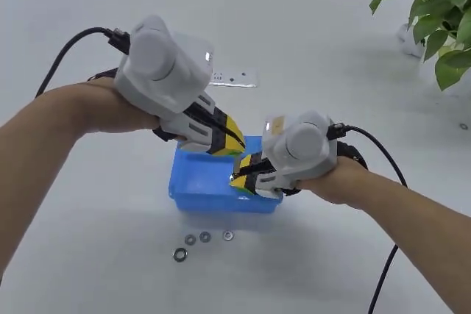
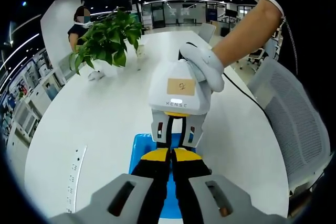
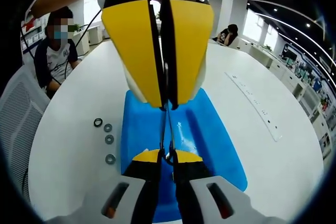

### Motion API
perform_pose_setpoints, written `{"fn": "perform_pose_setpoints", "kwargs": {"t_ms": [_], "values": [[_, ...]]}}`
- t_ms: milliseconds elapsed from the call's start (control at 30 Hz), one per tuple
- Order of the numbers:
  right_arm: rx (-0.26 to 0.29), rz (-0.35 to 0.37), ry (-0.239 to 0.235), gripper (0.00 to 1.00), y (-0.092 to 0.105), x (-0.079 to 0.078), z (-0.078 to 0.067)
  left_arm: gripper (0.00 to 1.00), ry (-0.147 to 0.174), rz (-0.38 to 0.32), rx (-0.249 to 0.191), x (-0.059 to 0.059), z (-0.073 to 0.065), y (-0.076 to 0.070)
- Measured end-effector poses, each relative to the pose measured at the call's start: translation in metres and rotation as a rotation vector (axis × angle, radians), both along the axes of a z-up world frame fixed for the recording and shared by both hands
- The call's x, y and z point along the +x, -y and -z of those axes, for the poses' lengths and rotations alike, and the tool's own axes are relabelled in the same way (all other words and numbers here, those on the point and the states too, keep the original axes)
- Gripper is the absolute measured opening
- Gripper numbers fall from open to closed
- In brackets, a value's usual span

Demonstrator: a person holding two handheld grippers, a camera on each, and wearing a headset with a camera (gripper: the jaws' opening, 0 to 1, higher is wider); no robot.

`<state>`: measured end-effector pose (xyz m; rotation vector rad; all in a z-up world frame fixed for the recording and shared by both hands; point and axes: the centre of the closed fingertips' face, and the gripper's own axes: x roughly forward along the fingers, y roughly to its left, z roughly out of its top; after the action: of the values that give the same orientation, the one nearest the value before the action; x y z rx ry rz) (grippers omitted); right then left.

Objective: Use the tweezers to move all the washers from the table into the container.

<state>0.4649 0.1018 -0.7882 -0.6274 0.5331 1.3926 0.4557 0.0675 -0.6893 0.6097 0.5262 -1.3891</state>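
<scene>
White surface point(image 1: 331, 71); tweezers point(image 3: 167, 116) span left gripper point(image 1: 234, 143) to right gripper point(image 1: 241, 180), both sets of fingers clamped on them, over container point(image 1: 195, 185); washers point(image 1: 204, 237) just beside it, nearer right gripper.

A small tan label point(image 2: 181, 86) is sitting on the white housing point(image 2: 178, 74) of the right gripper point(image 2: 172, 142) in the left gripper view. It is carrying a handwritten mark that may be "02", too small to settle. Just below it, a row of grey capital letters point(image 2: 176, 103) is spelling "KENSC". In the head view the tan label point(image 1: 274, 127) is showing no legible writing. The pale strip point(image 1: 234, 77) toward the far edge of the table point(image 1: 331, 49) is carrying dark marks but no readable characters.
</scene>
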Motion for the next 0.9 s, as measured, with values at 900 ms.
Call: {"fn": "perform_pose_setpoints", "kwargs": {"t_ms": [900], "values": [[0.063,0.016,0.015,0.14,0.0,-0.012,-0.032,0.05,0.01,0.008,-0.044,-0.013,-0.03,0.002]]}}
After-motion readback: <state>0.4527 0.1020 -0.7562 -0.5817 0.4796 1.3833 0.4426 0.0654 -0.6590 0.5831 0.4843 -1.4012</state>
